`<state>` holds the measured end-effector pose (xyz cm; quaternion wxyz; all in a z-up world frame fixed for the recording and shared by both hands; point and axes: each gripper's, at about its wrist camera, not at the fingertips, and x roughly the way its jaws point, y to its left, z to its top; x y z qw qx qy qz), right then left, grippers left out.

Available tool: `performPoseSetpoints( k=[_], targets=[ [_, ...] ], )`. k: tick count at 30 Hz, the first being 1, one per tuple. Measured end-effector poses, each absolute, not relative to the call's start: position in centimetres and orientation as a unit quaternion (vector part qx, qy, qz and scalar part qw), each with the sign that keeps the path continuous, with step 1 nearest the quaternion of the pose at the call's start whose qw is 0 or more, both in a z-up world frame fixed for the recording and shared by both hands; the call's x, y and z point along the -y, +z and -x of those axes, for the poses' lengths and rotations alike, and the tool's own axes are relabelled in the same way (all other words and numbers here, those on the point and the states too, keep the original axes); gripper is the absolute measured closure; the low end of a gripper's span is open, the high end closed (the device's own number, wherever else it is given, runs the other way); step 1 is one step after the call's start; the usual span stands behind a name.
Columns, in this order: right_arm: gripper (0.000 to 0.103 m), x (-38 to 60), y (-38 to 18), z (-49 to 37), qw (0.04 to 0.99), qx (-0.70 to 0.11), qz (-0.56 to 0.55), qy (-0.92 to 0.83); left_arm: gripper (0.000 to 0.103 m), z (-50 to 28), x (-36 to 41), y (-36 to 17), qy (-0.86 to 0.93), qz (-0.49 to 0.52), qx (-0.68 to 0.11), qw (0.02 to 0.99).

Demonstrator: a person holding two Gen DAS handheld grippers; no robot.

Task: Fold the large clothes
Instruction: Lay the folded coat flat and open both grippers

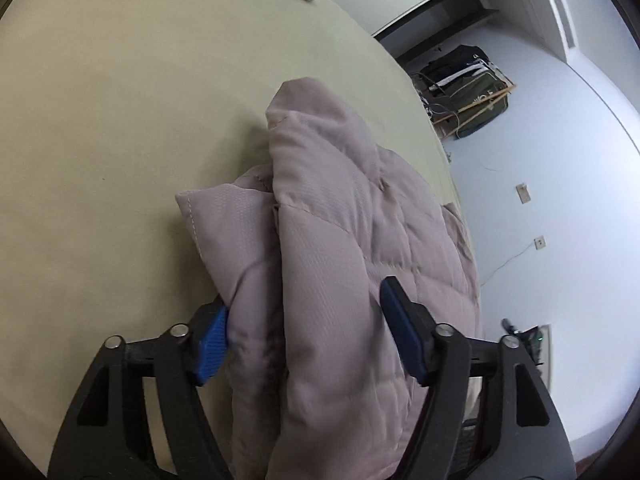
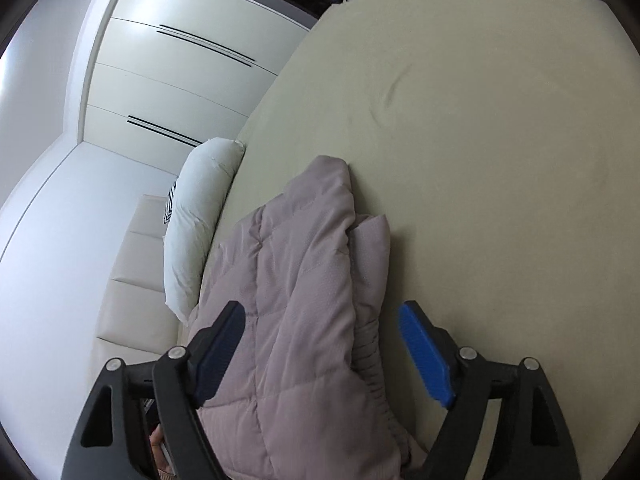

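Both tongs, the left gripper and right gripper, are spread wide around the quilted jacket, nothing clamped. The jacket is judged puffy, light and slippery. It is best taken at a stitched hem.

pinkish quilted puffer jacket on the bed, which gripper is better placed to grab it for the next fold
Probably left. The left gripper has one pad against the pinkish quilted puffer jacket. The right gripper also straddles it, but both pads stand clear.
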<state>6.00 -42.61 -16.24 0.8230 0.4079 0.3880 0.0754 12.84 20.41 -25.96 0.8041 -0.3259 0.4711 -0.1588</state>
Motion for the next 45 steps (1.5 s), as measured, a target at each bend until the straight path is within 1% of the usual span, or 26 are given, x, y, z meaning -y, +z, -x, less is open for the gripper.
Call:
performPoseSetpoints(
  k=[3,5,7,9,10,11,12,13,14,17,20,22,24,26,30,34,36,39,45],
  targets=[
    [0.016,43.1,-14.4,-3.9,0.833,-0.373,-0.403,0.067,0.033,-11.2,-22.4,-25.7,-0.137,0.338,-0.462,0.809],
    [0.016,42.6,-12.8,-2.6,0.848,-0.367,-0.378,0.052,0.033,-9.6,-24.0,-24.2,-0.106,0.33,-0.437,0.83],
    [0.016,41.2,-11.0,-1.6,0.871,-0.362,-0.33,0.037,0.033,-8.3,-23.8,-21.7,-0.079,0.294,-0.42,0.855],
    [0.016,39.0,-9.0,-0.8,0.897,-0.353,-0.266,0.012,0.032,-6.7,-22.7,-18.4,-0.043,0.221,-0.389,0.893],
    [0.016,37.8,-8.0,-0.3,0.909,-0.344,-0.234,0.001,0.031,-5.3,-21.5,-16.2,-0.028,0.173,-0.361,0.916],
    [0.015,36.9,-7.3,0.2,0.918,-0.335,-0.21,-0.003,0.027,-4.3,-20.3,-14.5,-0.02,0.141,-0.337,0.931],
    [0.01,35.5,-6.2,0.8,0.93,-0.32,-0.182,-0.007,0.024,-3.4,-19.1,-12.9,-0.012,0.114,-0.313,0.943],
    [0.004,34.2,-5.3,1.3,0.938,-0.304,-0.164,-0.009,0.017,-2.4,-17.8,-11.5,-0.005,0.093,-0.287,0.953],
    [0.001,33.1,-4.5,1.8,0.947,-0.286,-0.148,-0.011,0.01,-1.0,-16.8,-10.2,-0.001,0.079,-0.263,0.961],
    [0.0,29.8,-2.1,2.4,0.966,-0.236,-0.107,-0.024,0.002,1.3,-13.1,-6.3,0.024,0.047,-0.213,0.976],
    [0.0,27.8,0.1,2.9,0.974,-0.206,-0.078,-0.043,0.0,2.4,-9.9,-4.1,0.066,0.023,-0.193,0.979],
    [0.0,26.7,1.5,2.8,0.976,-0.198,-0.064,-0.062,0.0,3.6,-8.6,-3.1,0.11,-0.003,-0.199,0.974],
    [0.0,26.2,2.7,3.1,0.977,-0.196,-0.057,-0.068,0.0,3.2,-7.1,-2.7,0.119,-0.024,-0.204,0.971],
    [0.0,25.7,3.7,2.9,0.974,-0.211,-0.052,-0.063,0.0,3.5,-6.7,-2.3,0.111,-0.021,-0.216,0.97],
    [0.0,25.3,4.5,3.8,0.966,-0.242,-0.051,-0.077,0.0,2.7,-4.9,-2.9,0.107,-0.001,-0.272,0.956],
    [0.0,24.0,3.9,4.2,0.955,-0.28,-0.056,-0.083,0.0,1.6,-3.4,-6.2,0.083,0.019,-0.353,0.932],
    [0.0,22.9,3.3,4.5,0.949,-0.297,-0.043,-0.092,0.0,1.7,-2.4,-7.5,0.069,0.023,-0.381,0.922],
    [0.0,21.1,2.3,4.8,0.94,-0.327,-0.021,-0.097,0.0,2.0,-1.1,-8.8,0.059,0.013,-0.396,0.916],
    [0.0,18.8,0.4,5.3,0.921,-0.378,-0.013,-0.089,0.0,3.0,-0.6,-8.8,0.047,0.004,-0.402,0.915]
  ],
)
